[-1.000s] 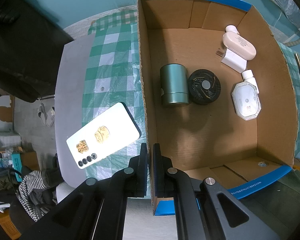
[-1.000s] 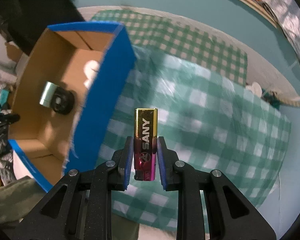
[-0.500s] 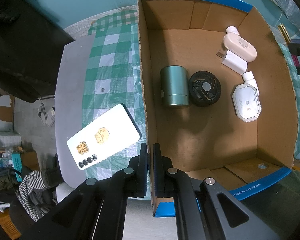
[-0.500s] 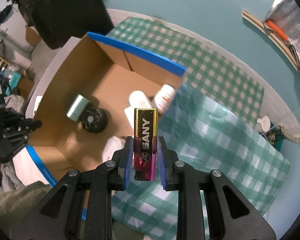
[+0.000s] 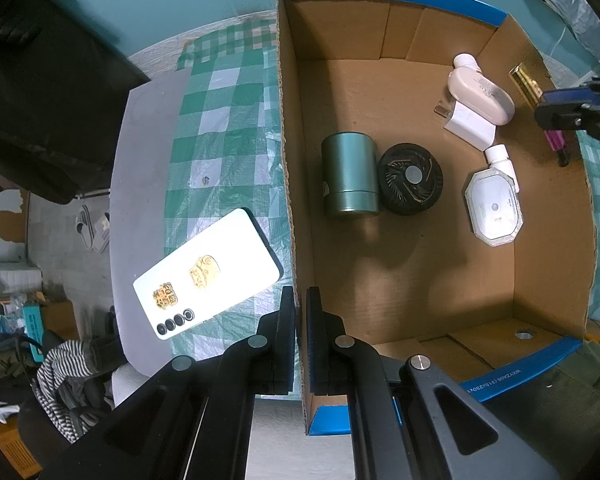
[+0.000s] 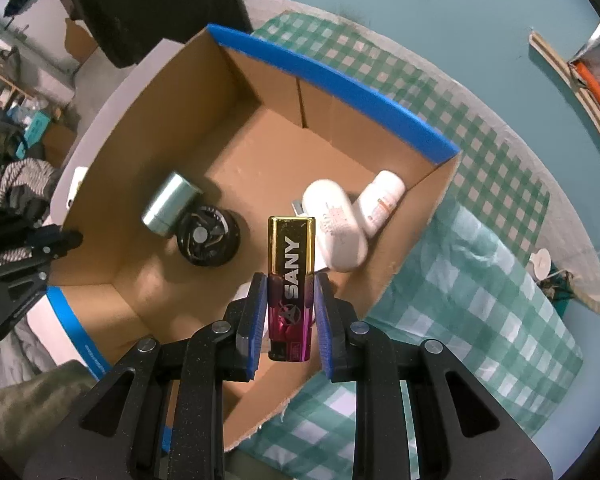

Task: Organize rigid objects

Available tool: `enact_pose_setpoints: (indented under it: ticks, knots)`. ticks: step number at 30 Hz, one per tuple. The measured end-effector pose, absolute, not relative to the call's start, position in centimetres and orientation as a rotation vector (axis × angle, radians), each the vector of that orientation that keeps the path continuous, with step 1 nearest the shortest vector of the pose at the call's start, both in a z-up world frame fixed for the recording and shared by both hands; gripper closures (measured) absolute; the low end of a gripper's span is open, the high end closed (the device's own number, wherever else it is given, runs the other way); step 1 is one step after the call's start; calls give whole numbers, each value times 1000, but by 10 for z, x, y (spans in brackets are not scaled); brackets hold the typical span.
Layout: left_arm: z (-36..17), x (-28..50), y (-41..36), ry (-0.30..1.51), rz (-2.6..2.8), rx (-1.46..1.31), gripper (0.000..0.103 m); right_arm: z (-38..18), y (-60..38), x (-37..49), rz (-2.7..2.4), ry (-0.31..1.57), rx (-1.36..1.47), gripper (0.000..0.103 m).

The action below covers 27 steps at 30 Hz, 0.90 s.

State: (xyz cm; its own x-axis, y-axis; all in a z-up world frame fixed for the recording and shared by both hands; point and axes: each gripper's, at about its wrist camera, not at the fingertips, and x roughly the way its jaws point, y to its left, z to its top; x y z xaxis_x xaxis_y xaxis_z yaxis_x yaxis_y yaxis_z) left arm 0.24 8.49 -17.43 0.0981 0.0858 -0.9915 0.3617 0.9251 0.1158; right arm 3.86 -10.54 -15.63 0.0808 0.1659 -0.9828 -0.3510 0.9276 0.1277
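Note:
My right gripper is shut on a gold and pink lighter marked SANY, held above the near right part of the open cardboard box. My left gripper is shut on the box's left wall. Inside the box lie a green metal can, a black round fan, a pink-beige bottle, a white charger and an octagonal white bottle. A white phone lies outside the box on the checked cloth.
The green checked cloth covers the table right of the box. A grey table edge runs left of the phone. Clothes and clutter lie on the floor at the left.
My right gripper has carried the lighter from over the cloth to over the box. The left gripper has stayed on the box wall.

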Motion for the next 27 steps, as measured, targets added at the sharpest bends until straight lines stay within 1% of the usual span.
enact_pose_setpoints:
  ticks: [8, 18, 19, 20, 23, 24, 25, 26, 27]
  knots:
    - [-174, 2, 85, 1468, -211, 372, 99, -166, -107, 38, 379, 1468, -160, 81]
    - [-174, 4, 85, 1467, -208, 375, 99, -162, -112, 38, 351, 1462, -142, 81]
    - [-173, 4, 85, 1467, -208, 374, 99, -160, -113, 37, 344, 1457, -139, 79]
    - [-173, 5, 85, 1465, -207, 373, 99, -159, -114, 37, 339, 1452, -137, 72]
    - [-172, 5, 85, 1464, -201, 372, 99, -151, -115, 33, 325, 1433, -131, 63]
    - [-172, 5, 84, 1463, -198, 372, 99, -147, -117, 32, 321, 1423, -124, 62]
    - [-171, 6, 84, 1461, -195, 372, 99, -144, -118, 31, 313, 1421, -123, 59]
    - [-169, 6, 85, 1458, -188, 373, 99, -141, -119, 29, 303, 1414, -118, 54]
    - [-168, 7, 85, 1457, -185, 370, 99, -136, -121, 28, 287, 1401, -120, 52]
